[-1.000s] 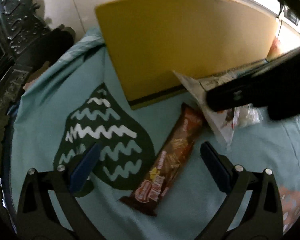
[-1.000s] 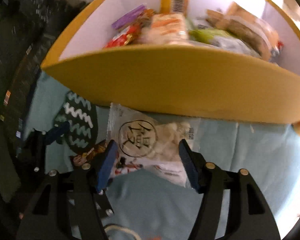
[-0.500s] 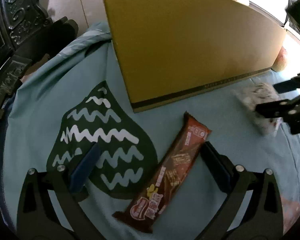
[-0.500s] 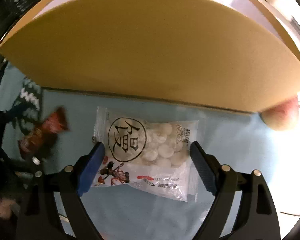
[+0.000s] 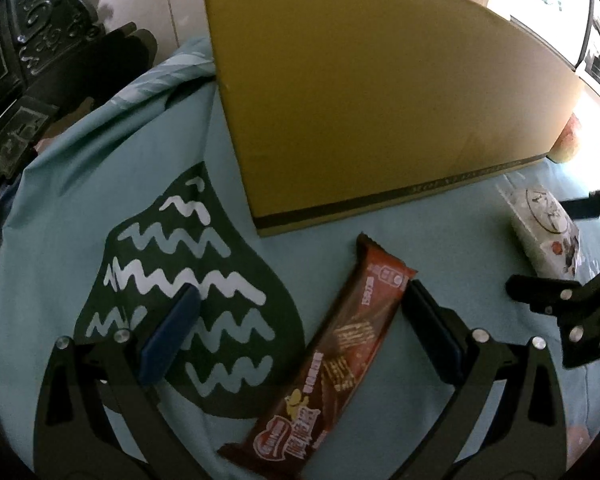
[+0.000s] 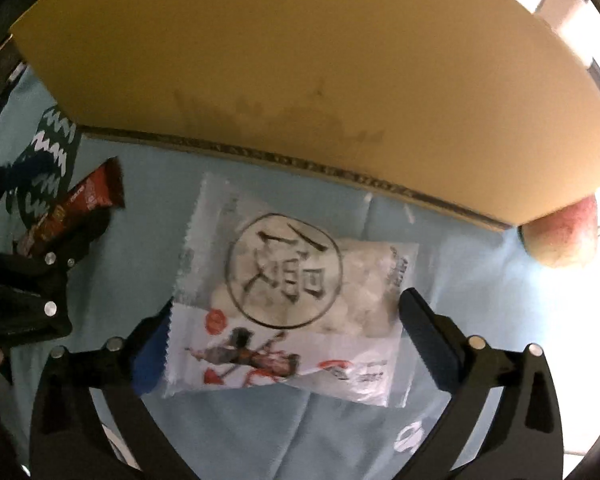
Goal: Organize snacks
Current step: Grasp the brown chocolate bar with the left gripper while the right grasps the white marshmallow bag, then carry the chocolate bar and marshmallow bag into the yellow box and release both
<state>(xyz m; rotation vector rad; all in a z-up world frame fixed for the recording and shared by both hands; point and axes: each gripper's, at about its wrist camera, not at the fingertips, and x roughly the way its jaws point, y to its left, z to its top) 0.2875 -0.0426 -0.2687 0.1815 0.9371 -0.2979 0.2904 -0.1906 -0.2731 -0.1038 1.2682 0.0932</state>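
While the right claw (image 6: 284, 344) is opening around the clear white-candy packet (image 6: 288, 304) at lower centre, the pick-up step is judged pending; closing on it is needed next.

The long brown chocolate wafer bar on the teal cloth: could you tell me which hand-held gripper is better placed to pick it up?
Left. The left hand-held gripper hangs open right above the long brown chocolate wafer bar, one pad beside its upper end. The right hand-held gripper, jaws opening, straddles the clear bag of white candies.
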